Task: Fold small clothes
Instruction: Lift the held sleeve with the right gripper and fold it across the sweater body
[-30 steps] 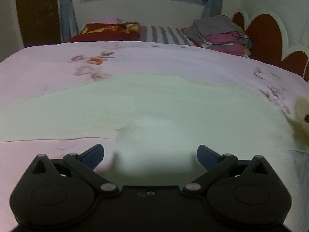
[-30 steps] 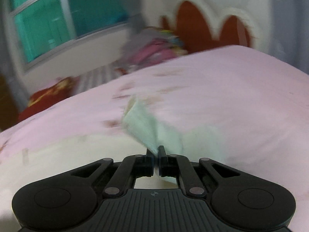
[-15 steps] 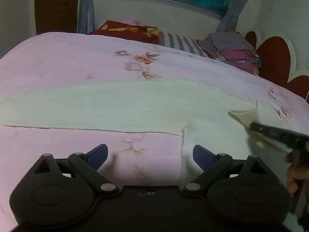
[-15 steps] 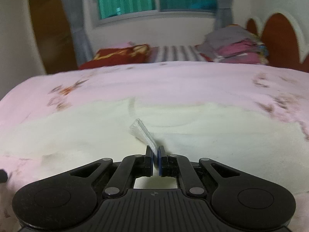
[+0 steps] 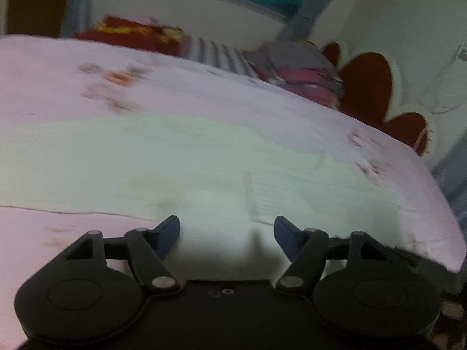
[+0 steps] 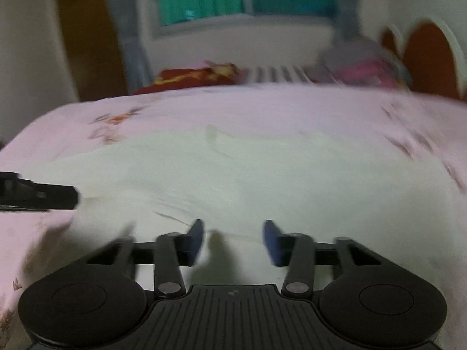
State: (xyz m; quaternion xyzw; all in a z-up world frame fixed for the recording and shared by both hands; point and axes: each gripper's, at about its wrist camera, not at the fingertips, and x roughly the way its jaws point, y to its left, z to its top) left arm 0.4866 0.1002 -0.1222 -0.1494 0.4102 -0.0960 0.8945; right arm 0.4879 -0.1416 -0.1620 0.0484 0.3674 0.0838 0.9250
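Blurrily, the pale cream garment [image 6: 262, 175] lies spread flat across the pink bedsheet [image 6: 292, 108].

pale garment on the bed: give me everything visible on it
The pale garment is cream, faintly greenish, thin soft cloth as it looks. It lies spread flat across the pink floral bedspread, with shallow creases and a folded edge near the right tool. Both tools' jaws stand apart over it, the left tool too; no pad visibly grips it. Blur hides seams.

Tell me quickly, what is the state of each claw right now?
Left claw: open, jaws just been closing, pale cloth beneath, nothing gripped.
Right claw: open, jaws just been opening, pale cloth corner released, nothing held.
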